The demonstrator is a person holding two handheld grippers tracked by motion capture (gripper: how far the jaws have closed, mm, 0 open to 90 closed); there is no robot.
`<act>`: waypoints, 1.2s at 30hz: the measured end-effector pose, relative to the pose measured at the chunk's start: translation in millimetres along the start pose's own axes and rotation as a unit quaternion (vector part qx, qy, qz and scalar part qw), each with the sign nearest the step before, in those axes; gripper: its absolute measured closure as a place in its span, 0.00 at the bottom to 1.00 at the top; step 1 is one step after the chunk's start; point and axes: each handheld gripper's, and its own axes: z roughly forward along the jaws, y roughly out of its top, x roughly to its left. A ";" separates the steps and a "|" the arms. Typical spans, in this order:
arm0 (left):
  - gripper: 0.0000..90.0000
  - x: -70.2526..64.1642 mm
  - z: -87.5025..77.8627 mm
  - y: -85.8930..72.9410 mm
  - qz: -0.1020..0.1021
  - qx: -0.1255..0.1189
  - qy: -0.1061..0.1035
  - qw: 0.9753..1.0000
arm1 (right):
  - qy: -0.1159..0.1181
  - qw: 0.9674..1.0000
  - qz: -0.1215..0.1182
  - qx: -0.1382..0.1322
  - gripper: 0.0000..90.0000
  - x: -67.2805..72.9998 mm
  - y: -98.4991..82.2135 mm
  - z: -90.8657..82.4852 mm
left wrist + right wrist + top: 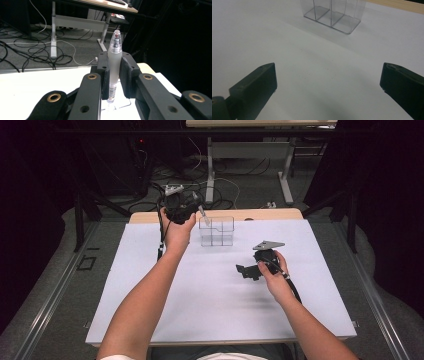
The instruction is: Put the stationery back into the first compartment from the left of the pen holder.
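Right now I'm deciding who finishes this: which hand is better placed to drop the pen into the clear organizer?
Left, probably. The left gripper is shut on the pen, raised just beside the clear organizer. The right gripper rests open and empty on the table, nearer the person.

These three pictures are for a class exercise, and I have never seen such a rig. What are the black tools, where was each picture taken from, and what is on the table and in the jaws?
A person sits at a white table and holds a hand-operated two-jaw gripper in each hand; there is no robot arm. The high view looks down from above the person, whose forearms come in from the bottom. The other two pictures come from cameras riding on the grippers, looking along their black jaws.

On the table stands a clear plastic holder with compartments. The left gripper, raised beside the holder, is shut on a frosted pen, which stands upright between its pads in the left gripper view. The right gripper rests low over the table with its jaws wide open and nothing between them.
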 end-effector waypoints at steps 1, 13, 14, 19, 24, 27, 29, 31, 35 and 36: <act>0.88 -0.5 1.7 -0.2 0.004 0.000 0.004 1.000 | 0.001 1.000 0.000 0.000 0.01 0.0 0.0 -0.2; 0.88 0.9 19.8 -4.7 0.008 0.002 0.024 1.000 | 0.002 1.000 0.001 -0.003 0.01 -1.2 -0.7 -1.1; 0.88 2.4 21.5 -5.1 0.005 0.003 0.024 1.000 | 0.001 1.000 -0.002 -0.003 0.01 -1.7 -0.9 -1.0; 0.88 10.7 27.5 -8.2 -0.004 0.013 0.034 0.999 | 0.002 1.000 0.001 0.004 0.01 -1.5 -1.8 -0.2; 0.88 16.1 31.4 -10.3 -0.005 0.018 0.039 0.999 | 0.000 1.000 0.002 0.002 0.01 -1.6 -2.0 -0.4; 0.88 17.5 33.8 -11.8 -0.006 0.019 0.043 0.999 | 0.003 1.000 0.001 0.002 0.01 -1.3 -2.2 -0.1; 0.88 18.2 34.9 -12.7 -0.005 0.024 0.043 0.999 | 0.004 1.000 0.000 0.002 0.01 -1.0 -2.3 0.1; 0.88 18.5 36.7 -14.3 -0.003 0.027 0.045 0.999 | 0.003 1.000 -0.001 0.002 0.01 -1.0 -2.4 0.3; 0.88 19.1 39.6 -16.9 0.000 0.035 0.047 0.998 | 0.003 1.000 -0.002 0.002 0.01 -1.0 -2.6 0.2; 0.88 19.1 39.9 -17.1 0.000 0.037 0.046 0.998 | 0.002 1.000 0.001 0.003 0.01 -0.8 -2.7 0.0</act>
